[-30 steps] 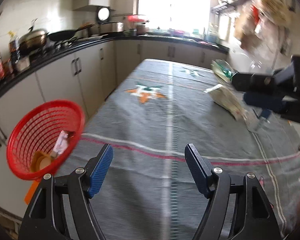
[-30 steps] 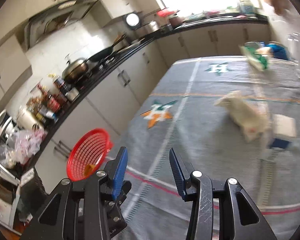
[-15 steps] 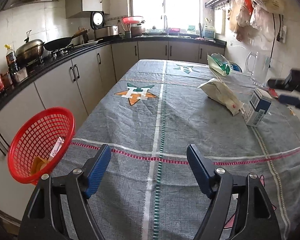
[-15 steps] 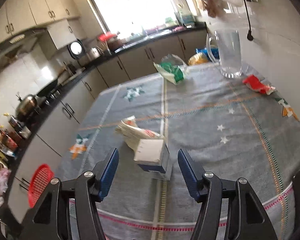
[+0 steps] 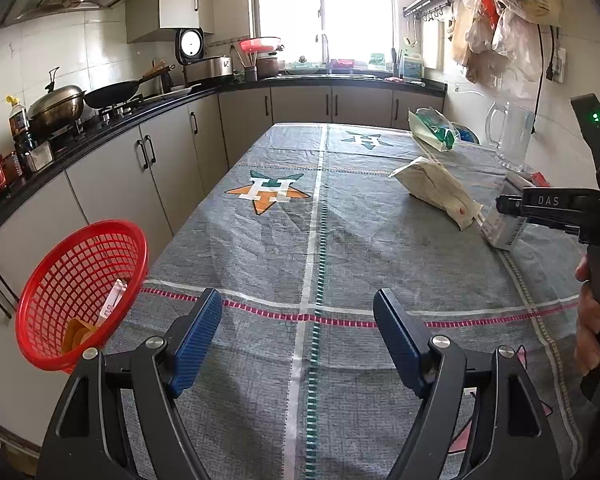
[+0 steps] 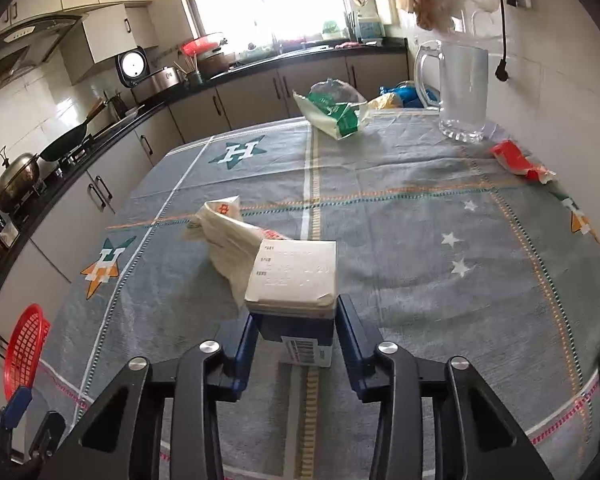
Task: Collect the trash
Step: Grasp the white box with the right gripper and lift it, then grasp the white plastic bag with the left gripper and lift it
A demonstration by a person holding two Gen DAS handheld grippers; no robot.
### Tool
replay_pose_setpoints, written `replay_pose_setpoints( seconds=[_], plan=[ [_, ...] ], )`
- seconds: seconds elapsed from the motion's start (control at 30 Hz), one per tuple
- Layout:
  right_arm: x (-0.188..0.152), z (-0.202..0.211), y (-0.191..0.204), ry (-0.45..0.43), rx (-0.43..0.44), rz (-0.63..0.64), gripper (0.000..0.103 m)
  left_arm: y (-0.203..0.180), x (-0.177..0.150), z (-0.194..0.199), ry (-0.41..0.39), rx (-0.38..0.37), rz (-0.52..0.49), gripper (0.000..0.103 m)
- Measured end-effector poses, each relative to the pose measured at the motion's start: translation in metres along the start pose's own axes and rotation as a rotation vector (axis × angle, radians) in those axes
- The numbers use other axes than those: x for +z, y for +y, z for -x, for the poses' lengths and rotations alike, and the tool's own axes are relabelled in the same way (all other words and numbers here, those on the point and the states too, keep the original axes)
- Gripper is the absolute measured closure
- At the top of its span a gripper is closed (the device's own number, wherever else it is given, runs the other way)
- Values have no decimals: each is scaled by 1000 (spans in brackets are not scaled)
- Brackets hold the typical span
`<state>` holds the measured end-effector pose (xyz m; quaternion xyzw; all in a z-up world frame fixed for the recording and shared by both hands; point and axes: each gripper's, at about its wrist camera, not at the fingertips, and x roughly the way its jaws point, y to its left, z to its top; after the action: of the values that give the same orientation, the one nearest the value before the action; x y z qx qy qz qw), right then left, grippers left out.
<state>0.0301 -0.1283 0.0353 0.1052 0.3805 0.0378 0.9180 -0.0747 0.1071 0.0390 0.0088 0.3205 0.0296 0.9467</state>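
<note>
A white and blue carton (image 6: 294,292) stands on the grey tablecloth; it also shows in the left wrist view (image 5: 504,224). My right gripper (image 6: 296,324) is open with its pads on either side of the carton, close to its sides. A crumpled white bag (image 6: 228,240) lies just behind the carton. A green and white bag (image 6: 334,110) and a red wrapper (image 6: 520,160) lie farther back. My left gripper (image 5: 298,340) is open and empty above the near table edge. A red basket (image 5: 80,292) at the left table edge holds some trash.
A glass jug (image 6: 462,88) stands at the back right by the wall. A kitchen counter (image 5: 100,128) with a wok and pots runs along the left. Plastic bags (image 5: 504,12) hang on the right wall.
My right gripper swung from facing the basket to the right side of the table and came down around the carton. My left gripper stayed near the table edge, open.
</note>
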Motion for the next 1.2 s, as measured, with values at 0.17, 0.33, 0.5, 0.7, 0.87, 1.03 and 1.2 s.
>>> replay_pose_setpoints(
  seconds=[0.17,0.33,0.5,0.7,0.87,1.03,1.2],
  plan=[
    [3,15,-6,-21,63,-30,66,1,1,-3,22,-3,1,26],
    [16,43,-7,-63,193,-22,66,2,6,-7,84,-41,20,26],
    [43,56,-18,-111,194,-13,66,-5,22,4,114,-97,44,26],
    [53,42,-50,-120,234,-61,66,-35,58,4,176,-162,75,26],
    [48,31,-78,-101,246,-147,66,-64,85,-23,262,-206,191,26],
    [47,38,-93,-145,184,-187,66,-91,105,-65,299,-157,304,26],
    [43,33,-102,-126,182,-242,66,-109,117,-103,333,-137,380,26]
  ],
)
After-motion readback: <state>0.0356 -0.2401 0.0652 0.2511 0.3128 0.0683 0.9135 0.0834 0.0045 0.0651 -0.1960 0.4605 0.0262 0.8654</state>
